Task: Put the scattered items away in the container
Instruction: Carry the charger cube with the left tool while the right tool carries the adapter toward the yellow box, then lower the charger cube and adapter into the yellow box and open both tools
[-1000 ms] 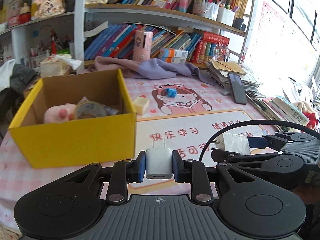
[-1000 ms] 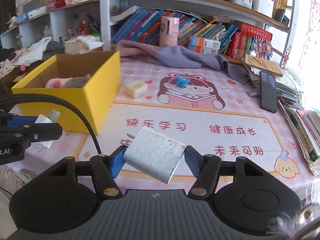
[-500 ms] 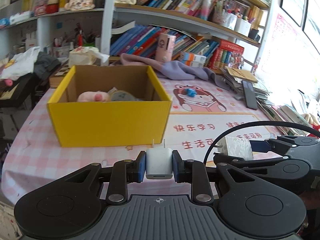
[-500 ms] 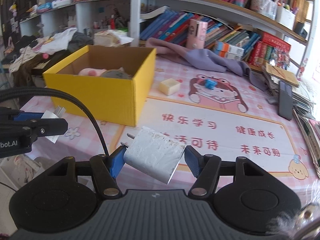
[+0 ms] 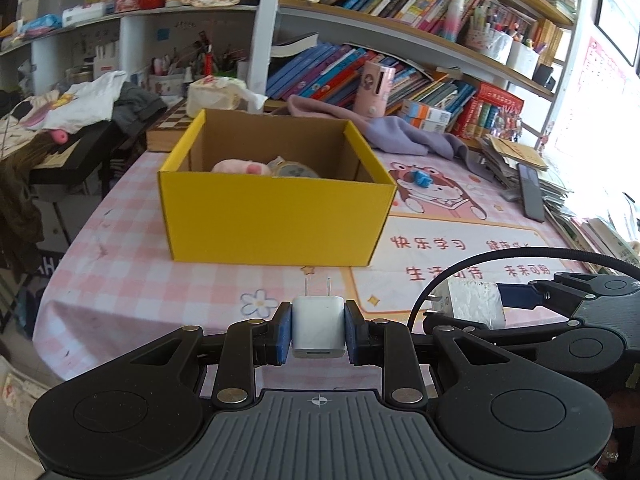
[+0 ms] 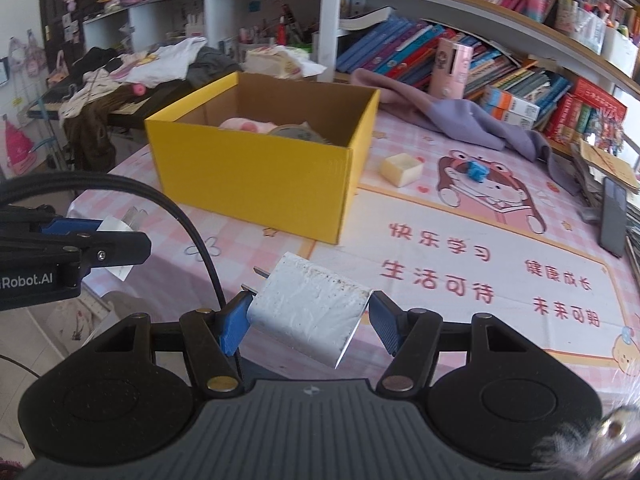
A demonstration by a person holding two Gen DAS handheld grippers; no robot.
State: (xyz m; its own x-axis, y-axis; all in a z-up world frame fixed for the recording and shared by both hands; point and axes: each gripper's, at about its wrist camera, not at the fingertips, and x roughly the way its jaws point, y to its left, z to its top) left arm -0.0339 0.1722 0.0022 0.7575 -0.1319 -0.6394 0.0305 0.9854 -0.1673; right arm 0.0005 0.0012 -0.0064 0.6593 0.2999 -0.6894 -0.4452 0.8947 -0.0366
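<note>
Yellow box (image 5: 276, 220) with pink plush (image 5: 236, 167) and tape roll (image 5: 294, 170); left gripper (image 5: 318, 332) pinching small charger (image 5: 318, 330), right gripper (image 6: 308, 322) clamping big charger (image 6: 308, 314); eraser (image 6: 401, 169) right.

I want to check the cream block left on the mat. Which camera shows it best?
The right wrist view: the cream block sits in plain sight beside the yellow box. In the left wrist view the box hides it.

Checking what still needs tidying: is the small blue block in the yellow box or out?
Out. The small blue block lies on the pink cartoon mat, right of the yellow cardboard box.
</note>
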